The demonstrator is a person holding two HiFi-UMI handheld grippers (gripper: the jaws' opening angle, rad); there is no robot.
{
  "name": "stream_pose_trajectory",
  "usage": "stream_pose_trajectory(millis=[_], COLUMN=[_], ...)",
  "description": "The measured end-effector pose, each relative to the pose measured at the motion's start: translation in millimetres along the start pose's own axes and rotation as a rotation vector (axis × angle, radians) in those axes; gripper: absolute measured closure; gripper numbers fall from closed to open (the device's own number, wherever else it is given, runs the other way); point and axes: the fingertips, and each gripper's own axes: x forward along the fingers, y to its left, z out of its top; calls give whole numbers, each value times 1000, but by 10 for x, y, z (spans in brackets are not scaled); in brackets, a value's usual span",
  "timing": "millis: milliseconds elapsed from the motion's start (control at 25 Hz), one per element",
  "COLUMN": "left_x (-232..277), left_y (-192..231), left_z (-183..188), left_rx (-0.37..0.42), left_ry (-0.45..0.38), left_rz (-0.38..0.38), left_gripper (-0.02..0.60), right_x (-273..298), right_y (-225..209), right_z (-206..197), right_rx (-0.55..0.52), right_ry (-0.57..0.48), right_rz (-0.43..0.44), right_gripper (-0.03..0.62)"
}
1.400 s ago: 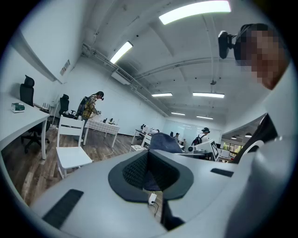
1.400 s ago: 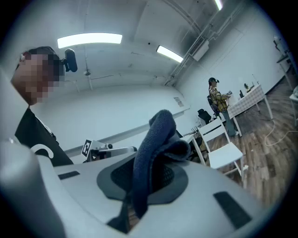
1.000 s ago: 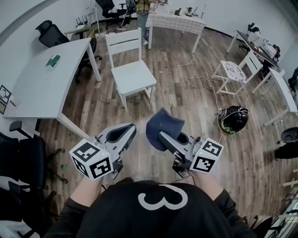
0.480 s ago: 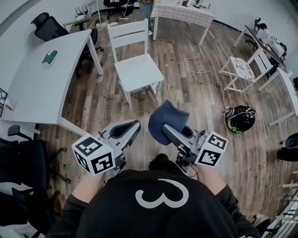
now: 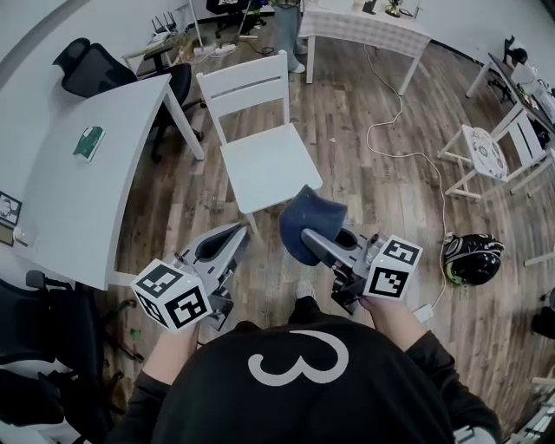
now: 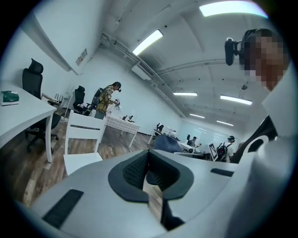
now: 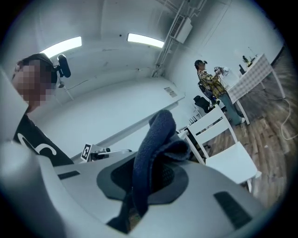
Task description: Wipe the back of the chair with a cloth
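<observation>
The white wooden chair stands ahead of me on the plank floor, its slatted back on the far side and its seat facing me. My right gripper is shut on a dark blue cloth, which bulges out above the jaws just short of the seat's front edge. In the right gripper view the cloth rises folded between the pads, with the chair beyond. Level with it on the left, my left gripper is shut and holds nothing. The left gripper view shows the chair at left.
A white table runs along the left, with a black office chair behind it. A checked table stands at the back. A small white chair, a black helmet and a white cable are on the right. A person stands far off.
The chair has come nearer to both grippers, and the helmet has slid toward the right edge. The right gripper still holds the cloth. Both grippers keep their pose.
</observation>
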Motion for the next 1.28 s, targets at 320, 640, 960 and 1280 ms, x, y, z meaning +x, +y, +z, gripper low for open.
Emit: stream_pose_trajectory(millis=[320, 640, 960, 1280], left_x=[986, 1109, 1369, 1393], left_y=[483, 1272, 2629, 3705], left_z=[378, 525, 838, 1054], left_rx=[-21, -98, -189, -193], left_ry=[10, -1, -8, 41], left_rz=[62, 110, 107, 89], left_gripper=[568, 568, 568, 568], right_x=[371, 1029, 2089, 3111], right_y=[-1060, -1560, -2182, -2626], right_z=[633, 771, 1024, 1097], right_rx=[1, 82, 75, -39], right_ry=[58, 80, 101, 178], right_rz=[22, 24, -45, -118], right_gripper=[543, 543, 543, 543])
